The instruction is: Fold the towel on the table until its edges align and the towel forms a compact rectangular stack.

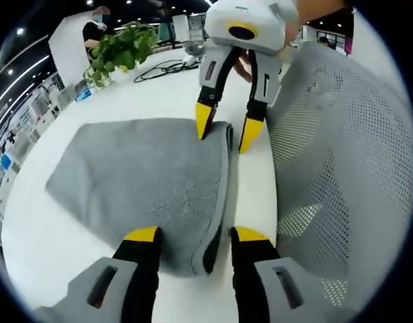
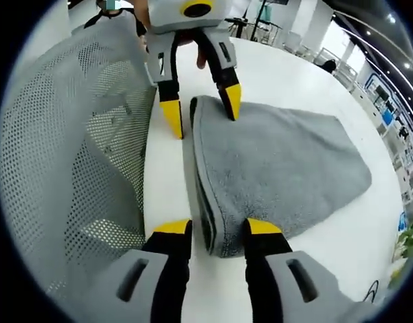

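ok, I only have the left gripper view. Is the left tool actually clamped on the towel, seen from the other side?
Observer: No. In the right gripper view the left tool is open: one tip sits on top of the towel, the other on the bare table just off the folded edge.
Operator: And the right tool from behind?
Observer: The right tool is open too. Its jaws straddle the near corner of that same edge and nothing is pinched.
Operator: Layers lined up at that corner?
Observer: Seen end on there, the layers lie stacked closely, about flush.
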Available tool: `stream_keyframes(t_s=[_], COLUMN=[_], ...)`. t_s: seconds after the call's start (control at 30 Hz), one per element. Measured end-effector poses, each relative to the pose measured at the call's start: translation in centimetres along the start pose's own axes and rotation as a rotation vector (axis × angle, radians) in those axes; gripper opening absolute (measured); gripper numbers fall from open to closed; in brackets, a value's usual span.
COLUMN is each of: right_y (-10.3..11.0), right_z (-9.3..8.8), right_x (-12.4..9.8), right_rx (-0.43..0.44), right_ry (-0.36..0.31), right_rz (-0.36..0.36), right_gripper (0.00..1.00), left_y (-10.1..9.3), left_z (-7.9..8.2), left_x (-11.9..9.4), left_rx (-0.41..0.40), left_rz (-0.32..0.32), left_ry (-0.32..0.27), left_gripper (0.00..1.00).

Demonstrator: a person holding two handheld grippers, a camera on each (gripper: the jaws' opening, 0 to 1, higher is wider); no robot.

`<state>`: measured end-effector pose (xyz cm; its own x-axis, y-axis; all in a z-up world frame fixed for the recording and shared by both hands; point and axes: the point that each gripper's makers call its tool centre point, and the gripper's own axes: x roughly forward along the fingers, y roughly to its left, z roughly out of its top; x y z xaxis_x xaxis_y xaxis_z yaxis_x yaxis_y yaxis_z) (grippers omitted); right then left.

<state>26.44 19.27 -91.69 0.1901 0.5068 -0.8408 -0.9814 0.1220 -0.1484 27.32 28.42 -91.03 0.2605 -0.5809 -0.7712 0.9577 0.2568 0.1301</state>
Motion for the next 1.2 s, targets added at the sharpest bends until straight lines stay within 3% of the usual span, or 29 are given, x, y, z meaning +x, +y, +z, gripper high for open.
stream_keyframes(t_s=[0.23, 0.37, 0.77, 1.07, 1.2], right_y=[-0.5, -0.7, -1.0, 0.1, 1.3], right_z=[0.1, 0.1, 0.0, -0.1, 0.2], right_x=[0.0, 0.0, -0.1, -0.4, -0.9], right_rx=[0.009, -0.015, 0.031, 0.109, 0.104], right_ry=[0.012, 0.024, 0.040, 0.037, 0.058], right_rz=[-0.016, -0.022, -0.019, 0.048, 0.091], right_gripper=[0.20, 0.15, 0.05, 0.04, 0.04], left_y=[0.3, 0.5, 1.1, 0.5, -0.4], left_z=[0.1, 0.2, 0.6, 0.5, 0.5], left_x=[0.0, 0.3, 0.6, 0.3, -0.2], left_rx=[-0.016, -0.046, -0.032, -0.054, -0.070], left_rz=[-0.003, -0.014, 0.032, -0.010, -0.038], left_ry=[-0.015, 0.005, 0.025, 0.043, 0.052], left_gripper=[0.37, 0.34, 0.13, 0.08, 0.07])
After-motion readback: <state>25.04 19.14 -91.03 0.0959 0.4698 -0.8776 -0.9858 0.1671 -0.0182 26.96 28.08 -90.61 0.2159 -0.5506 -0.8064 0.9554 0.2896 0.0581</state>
